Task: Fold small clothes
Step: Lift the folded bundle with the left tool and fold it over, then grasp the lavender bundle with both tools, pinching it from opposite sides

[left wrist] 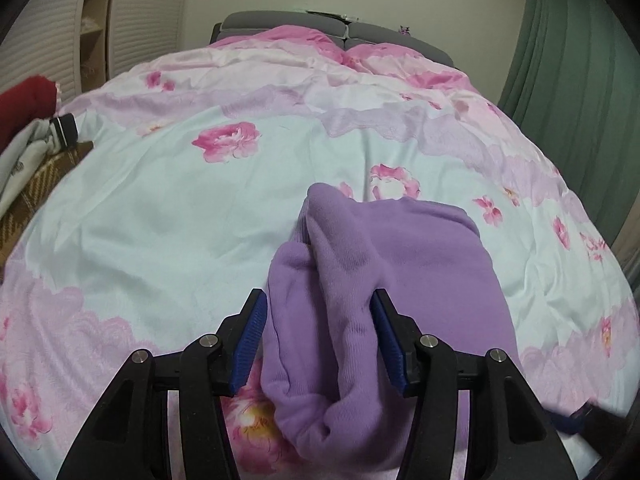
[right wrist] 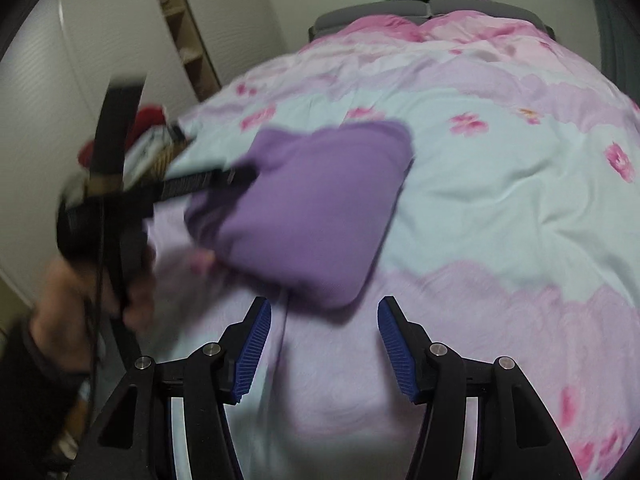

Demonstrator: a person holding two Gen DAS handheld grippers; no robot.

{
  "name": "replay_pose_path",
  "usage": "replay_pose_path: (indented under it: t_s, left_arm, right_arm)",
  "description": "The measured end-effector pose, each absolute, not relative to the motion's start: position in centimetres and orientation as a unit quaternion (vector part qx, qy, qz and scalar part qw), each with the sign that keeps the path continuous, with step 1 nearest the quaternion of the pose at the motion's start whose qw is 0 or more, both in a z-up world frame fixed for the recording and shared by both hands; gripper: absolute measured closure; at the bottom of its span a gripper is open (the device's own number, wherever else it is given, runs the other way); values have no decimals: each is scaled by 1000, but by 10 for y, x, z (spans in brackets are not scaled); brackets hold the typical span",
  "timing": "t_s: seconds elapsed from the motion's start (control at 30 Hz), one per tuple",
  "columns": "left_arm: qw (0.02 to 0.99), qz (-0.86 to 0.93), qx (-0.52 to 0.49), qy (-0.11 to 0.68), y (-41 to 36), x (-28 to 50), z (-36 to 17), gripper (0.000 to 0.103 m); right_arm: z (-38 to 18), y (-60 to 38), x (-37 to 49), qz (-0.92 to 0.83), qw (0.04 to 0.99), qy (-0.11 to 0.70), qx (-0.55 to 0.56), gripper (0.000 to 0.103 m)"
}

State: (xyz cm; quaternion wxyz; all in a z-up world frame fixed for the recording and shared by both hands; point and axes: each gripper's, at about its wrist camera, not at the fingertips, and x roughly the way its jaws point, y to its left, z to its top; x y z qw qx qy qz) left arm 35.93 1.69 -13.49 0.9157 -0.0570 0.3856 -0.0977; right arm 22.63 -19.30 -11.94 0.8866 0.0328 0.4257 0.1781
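Left wrist view: the left tongs (left wrist: 318,316) stand wide around a bunched fold of the purple garment (left wrist: 384,264), which lies on the floral bed cover (left wrist: 160,208). Whether they grip it is unclear.

Right wrist view: the right tongs (right wrist: 324,322) gape wide, holding nothing, just short of the purple garment (right wrist: 320,208).

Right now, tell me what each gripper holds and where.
Left gripper straddles a bunched fold of the purple garment; whether it pinches cannot be told. Right gripper holds nothing.
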Motion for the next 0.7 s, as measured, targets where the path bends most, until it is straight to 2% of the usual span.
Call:
replay_pose_path:
  t_s: [0.23,0.37,0.5,0.7]
  left_arm:
    - [916,-98,-50,386,20,367,-138,48]
    - [918,-93,-30,383,16,370,-147,38]
    - [919,-88,-33,383,18,367,-154,39]
    - [923,-102,-43,369,23,351,-126,40]
  right_arm:
    - [-129,-218,256,104,896,416,113,48]
    - [-146,-228,255,90,892,426,122,48]
    - [-143,-224,245,100,891,427,121,48]
    - [-118,-236,225,142,894,402,135,46]
